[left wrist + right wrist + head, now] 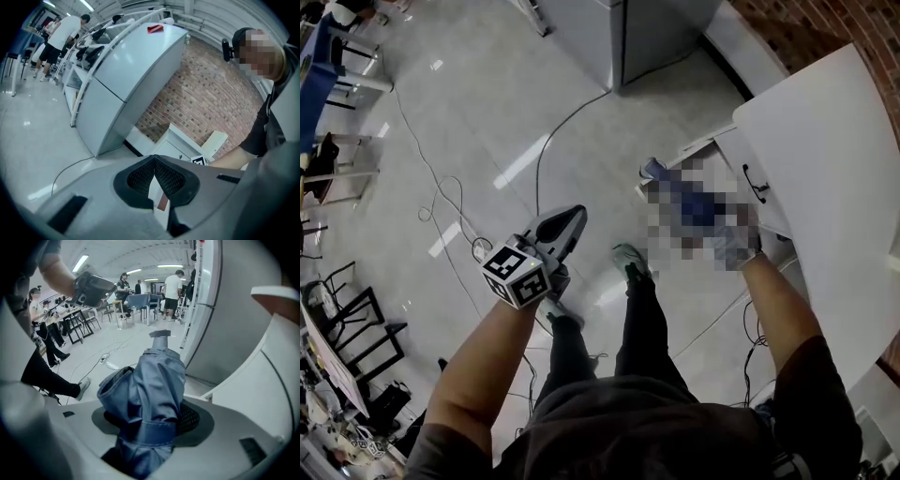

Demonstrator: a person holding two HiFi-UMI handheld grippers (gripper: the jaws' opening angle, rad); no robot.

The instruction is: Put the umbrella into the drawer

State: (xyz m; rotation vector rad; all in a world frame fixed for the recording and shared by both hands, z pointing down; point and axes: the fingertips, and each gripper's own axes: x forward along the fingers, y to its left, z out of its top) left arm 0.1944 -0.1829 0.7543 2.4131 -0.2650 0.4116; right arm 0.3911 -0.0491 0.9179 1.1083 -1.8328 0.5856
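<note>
Right gripper view: the umbrella [154,376] is pinched between the right gripper's [150,420] jaws, held near the drawer [733,155] but not yet put inside. The left gripper [154,159] is pressed together, empty.

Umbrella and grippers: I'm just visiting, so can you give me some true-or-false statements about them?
1. The right gripper grips a blue umbrella. True.
2. The umbrella is spread open. False: it is folded, with a strap around it.
3. The left gripper holds a cup. False: its jaws are together, with nothing between them.
4. A brick wall shows in the left gripper view. True.
</note>
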